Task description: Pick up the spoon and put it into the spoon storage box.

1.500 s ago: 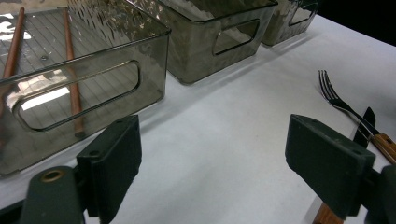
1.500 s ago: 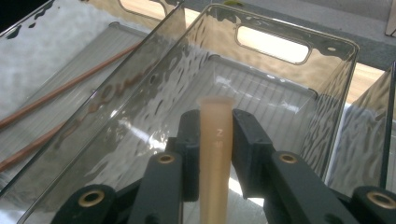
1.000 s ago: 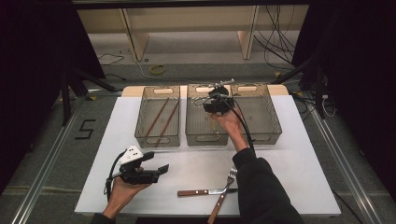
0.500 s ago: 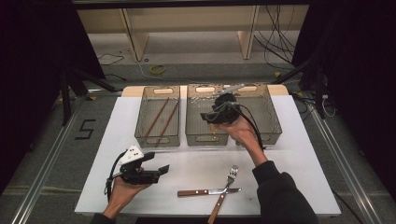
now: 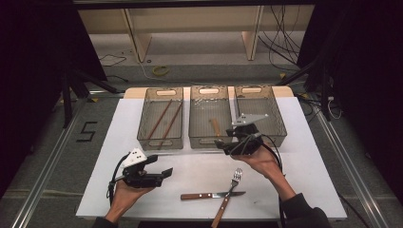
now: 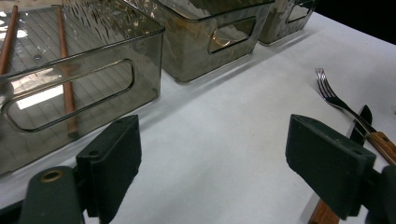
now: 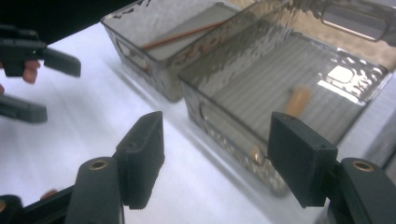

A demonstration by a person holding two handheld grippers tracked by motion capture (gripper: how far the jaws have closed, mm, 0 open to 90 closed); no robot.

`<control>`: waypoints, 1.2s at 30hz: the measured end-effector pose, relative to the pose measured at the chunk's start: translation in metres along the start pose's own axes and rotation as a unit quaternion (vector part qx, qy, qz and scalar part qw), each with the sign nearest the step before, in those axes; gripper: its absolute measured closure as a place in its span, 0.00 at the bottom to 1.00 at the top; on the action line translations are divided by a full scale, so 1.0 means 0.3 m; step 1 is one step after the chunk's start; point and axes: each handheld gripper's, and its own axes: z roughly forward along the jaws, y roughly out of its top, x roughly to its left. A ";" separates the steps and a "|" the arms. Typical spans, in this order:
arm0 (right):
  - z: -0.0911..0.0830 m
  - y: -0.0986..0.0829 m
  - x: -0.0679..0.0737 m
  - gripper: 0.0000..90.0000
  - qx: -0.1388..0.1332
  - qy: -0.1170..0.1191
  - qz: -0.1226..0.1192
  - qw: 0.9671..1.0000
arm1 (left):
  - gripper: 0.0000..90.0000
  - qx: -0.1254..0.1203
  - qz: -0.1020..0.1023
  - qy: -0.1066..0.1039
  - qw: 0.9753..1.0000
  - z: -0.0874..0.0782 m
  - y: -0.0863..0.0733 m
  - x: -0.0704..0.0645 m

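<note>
High view: the right gripper [image 5: 223, 144] has drawn back from over the middle bin [image 5: 209, 116] to that bin's near wall, jaws apart and empty, while a wooden-handled piece [image 5: 215, 126] lies inside the bin. That suggests one utensil has just been dropped off and the hand is free for the next. The fork [image 5: 230, 192] and knife [image 5: 212, 195] lie crossed on the white table [image 5: 309, 180], just in front of the right hand. The left bin [image 5: 161, 118] holds two chopsticks [image 5: 164, 119]. The left gripper [image 5: 164, 173] rests low at the near left, unmoved.

Left gripper view: its jaws stand wide with nothing between them; the fork [image 6: 334, 95] and knife [image 6: 357, 128] lie off to its right.

Right gripper view: jaws spread wide, nothing held, facing the middle bin [image 7: 280, 88]. The blurred pale-brown piece [image 7: 297, 101] inside is probably a handle, though I cannot tell of what. Fork or knife looks next.
</note>
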 end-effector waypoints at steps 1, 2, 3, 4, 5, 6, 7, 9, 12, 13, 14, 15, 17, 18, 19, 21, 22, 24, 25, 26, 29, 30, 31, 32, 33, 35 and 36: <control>-0.008 -0.016 0.000 0.41 -0.002 -0.001 0.001 1.000 | 0.20 0.000 0.000 -0.001 1.000 0.000 0.000 0.000; -0.016 -0.032 -0.001 0.41 -0.006 -0.003 0.005 1.000 | 0.20 0.000 0.000 -0.001 1.000 0.001 0.000 -0.001; -0.023 -0.047 -0.003 0.41 -0.009 -0.003 0.010 1.000 | 0.20 0.000 0.000 -0.002 1.000 0.001 0.000 -0.002; -0.029 -0.063 -0.005 0.41 -0.012 -0.003 0.013 1.000 | 0.20 0.000 0.000 -0.002 1.000 0.002 0.001 -0.002; -0.034 -0.078 -0.006 0.41 -0.014 -0.006 0.015 1.000 | 0.20 0.001 -0.001 -0.002 1.000 0.001 0.001 -0.004; -0.039 -0.092 -0.008 0.41 -0.016 -0.006 0.016 1.000 | 0.20 -0.001 -0.002 -0.003 1.000 0.002 0.001 -0.004; -0.043 -0.106 -0.009 0.41 -0.018 -0.007 0.020 1.000 | 0.20 0.001 0.000 -0.003 1.000 0.002 0.002 -0.004; -0.051 -0.132 -0.011 0.41 -0.023 -0.010 0.023 0.999 | 0.20 0.002 -0.001 -0.005 1.000 0.002 0.002 -0.006; -0.064 -0.165 -0.012 0.40 -0.025 -0.010 0.027 0.999 | 0.20 0.002 -0.001 -0.007 1.000 0.003 0.005 -0.008; -0.069 -0.174 -0.012 0.40 -0.027 -0.011 0.027 0.999 | 0.20 0.004 0.000 -0.009 1.000 0.003 0.006 -0.009; -0.073 -0.182 -0.012 0.40 -0.026 -0.012 0.028 0.999 | 0.20 0.004 0.001 -0.011 1.000 0.003 0.007 -0.012; -0.078 -0.191 -0.013 0.40 -0.027 -0.011 0.030 0.999 | 0.20 0.005 0.003 -0.012 1.000 0.004 0.008 -0.014; -0.083 -0.205 -0.012 0.40 -0.029 -0.012 0.033 0.999 | 0.20 0.006 0.003 -0.014 1.000 0.005 0.012 -0.022; -0.086 -0.213 -0.011 0.40 -0.028 -0.011 0.033 0.999 | 0.20 0.009 0.006 -0.017 1.000 0.006 0.015 -0.027; -0.089 -0.222 -0.011 0.40 -0.027 -0.013 0.032 0.999 | 0.20 0.010 0.007 -0.018 1.000 0.007 0.017 -0.030; -0.095 -0.234 -0.010 0.40 -0.028 -0.017 0.029 0.999 | 0.20 0.011 0.007 -0.022 1.000 0.010 0.021 -0.040; -0.099 -0.241 -0.011 0.40 -0.028 -0.018 0.030 0.999 | 0.20 0.014 0.012 -0.024 1.000 0.011 0.025 -0.044; -0.109 -0.254 -0.012 0.40 -0.034 -0.018 0.034 0.999 | 0.20 0.014 0.010 -0.029 0.999 0.014 0.031 -0.054; -0.113 -0.260 -0.012 0.40 -0.035 -0.017 0.036 0.999 | 0.20 0.016 0.012 -0.031 0.999 0.014 0.033 -0.057; -0.115 -0.264 -0.011 0.40 -0.035 -0.017 0.038 0.999 | 0.20 0.017 0.012 -0.033 0.999 0.016 0.035 -0.062; -0.127 -0.281 -0.009 0.40 -0.038 -0.020 0.040 0.998 | 0.20 0.022 0.016 -0.038 0.999 0.022 0.043 -0.074; -0.130 -0.286 -0.009 0.40 -0.039 -0.020 0.041 0.998 | 0.20 0.024 0.017 -0.039 0.999 0.025 0.044 -0.078; -0.134 -0.291 -0.009 0.40 -0.038 -0.021 0.042 0.998 | 0.20 0.025 0.017 -0.040 0.999 0.027 0.046 -0.082; -0.136 -0.297 -0.009 0.40 -0.039 -0.021 0.043 0.998 | 0.20 0.029 0.018 -0.042 0.999 0.030 0.048 -0.085; -0.140 -0.303 -0.008 0.40 -0.040 -0.021 0.045 0.998 | 0.20 0.030 0.019 -0.043 0.998 0.031 0.050 -0.088; -0.144 -0.311 -0.009 0.39 -0.042 -0.022 0.045 0.998 | 0.20 0.034 0.021 -0.046 0.998 0.035 0.055 -0.095; -0.147 -0.314 -0.009 0.39 -0.042 -0.022 0.046 0.998 | 0.20 0.035 0.019 -0.047 0.998 0.036 0.057 -0.098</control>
